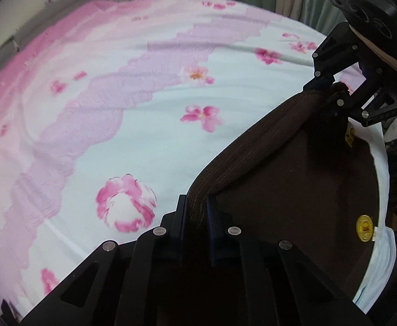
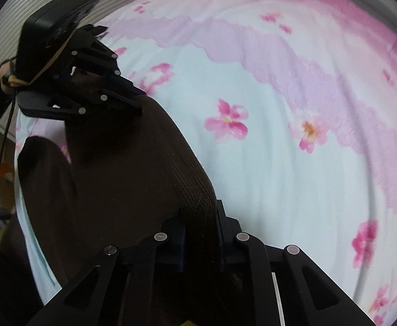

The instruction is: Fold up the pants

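We see the left gripper (image 1: 197, 203) pinching one end of the ribbed waistband (image 1: 255, 141) of dark brown pants (image 1: 307, 190). The right gripper (image 2: 198, 214) pinches the other end, fingers pressed onto the knit. The band runs taut between them. The pants hang over a pale floral bedsheet (image 1: 144, 135); whether the lower cloth touches it we cannot tell. A yellow round tag (image 1: 364, 228) sits at the sheet's near edge.
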The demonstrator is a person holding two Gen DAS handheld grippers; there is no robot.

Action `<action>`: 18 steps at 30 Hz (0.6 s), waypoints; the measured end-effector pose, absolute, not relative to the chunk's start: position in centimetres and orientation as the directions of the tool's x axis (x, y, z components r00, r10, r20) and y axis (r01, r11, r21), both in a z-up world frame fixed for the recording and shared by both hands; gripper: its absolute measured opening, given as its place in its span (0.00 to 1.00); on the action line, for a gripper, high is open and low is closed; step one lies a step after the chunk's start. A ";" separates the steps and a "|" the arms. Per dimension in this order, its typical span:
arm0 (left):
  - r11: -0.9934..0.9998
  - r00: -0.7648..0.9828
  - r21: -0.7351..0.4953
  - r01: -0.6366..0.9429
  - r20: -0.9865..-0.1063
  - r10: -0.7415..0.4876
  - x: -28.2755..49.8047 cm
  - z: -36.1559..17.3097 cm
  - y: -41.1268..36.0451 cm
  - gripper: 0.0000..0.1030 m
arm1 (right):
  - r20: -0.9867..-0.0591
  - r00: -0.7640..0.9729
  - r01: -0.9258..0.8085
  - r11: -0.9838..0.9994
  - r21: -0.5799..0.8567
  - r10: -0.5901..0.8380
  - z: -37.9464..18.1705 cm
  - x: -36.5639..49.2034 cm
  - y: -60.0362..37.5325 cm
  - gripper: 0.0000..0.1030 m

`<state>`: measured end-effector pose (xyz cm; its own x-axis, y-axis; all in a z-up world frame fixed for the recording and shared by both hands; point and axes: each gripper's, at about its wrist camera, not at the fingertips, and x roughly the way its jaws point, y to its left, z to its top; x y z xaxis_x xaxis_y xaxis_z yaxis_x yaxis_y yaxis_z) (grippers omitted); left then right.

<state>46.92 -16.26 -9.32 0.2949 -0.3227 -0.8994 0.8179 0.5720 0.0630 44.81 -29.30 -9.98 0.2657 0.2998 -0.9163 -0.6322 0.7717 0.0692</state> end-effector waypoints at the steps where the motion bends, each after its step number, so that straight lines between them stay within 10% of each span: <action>1: 0.580 0.309 0.069 0.812 -0.894 -0.326 46.2 -8.6 -16.1 0.13 | -0.913 0.283 -0.640 0.767 0.048 0.294 -9.6 44.6 -29.5 0.17; 18: 0.691 0.542 0.173 0.702 -0.760 -0.359 23.1 -5.0 -12.8 0.13 | -0.716 0.665 -0.667 0.601 -0.441 0.212 -5.5 24.0 -24.8 0.16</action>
